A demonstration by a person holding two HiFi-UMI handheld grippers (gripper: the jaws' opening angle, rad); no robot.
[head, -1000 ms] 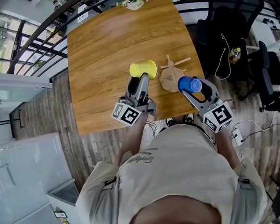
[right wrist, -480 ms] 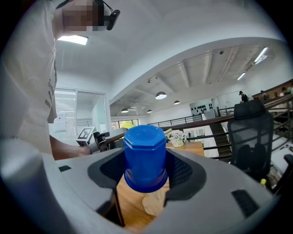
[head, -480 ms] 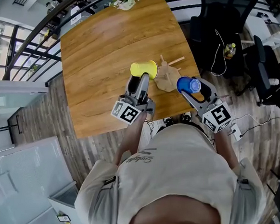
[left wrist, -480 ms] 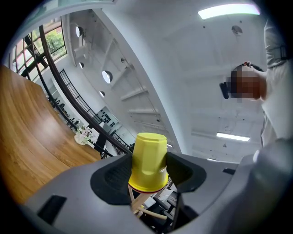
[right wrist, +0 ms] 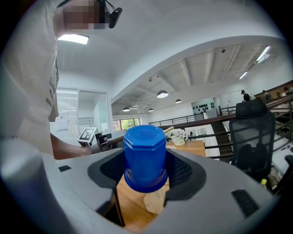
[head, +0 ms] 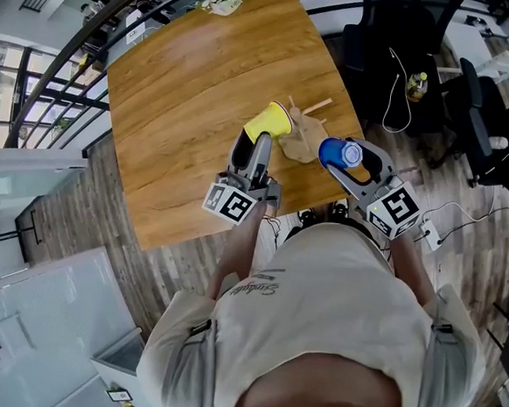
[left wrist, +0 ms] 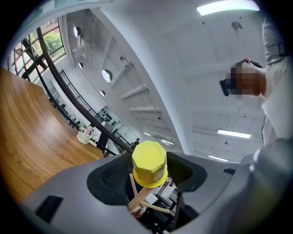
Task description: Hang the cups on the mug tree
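Gripping the yellow cup (head: 271, 121) between its jaws, the left hand-held gripper (head: 261, 140) is holding it tilted against an upper peg of the mug tree (head: 304, 147), which is standing near the front edge of the surface (head: 185, 79). The right hand-held gripper (head: 349, 158) is clamping the blue cup (head: 332, 152) just beside the tree. Hanging the yellow cup is probably the step in hand; the next move is calling for seating its mouth over the peg before release.

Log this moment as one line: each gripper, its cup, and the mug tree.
left gripper: shut on yellow cup, at mug tree pegs | right gripper: shut on blue cup, near mug tree
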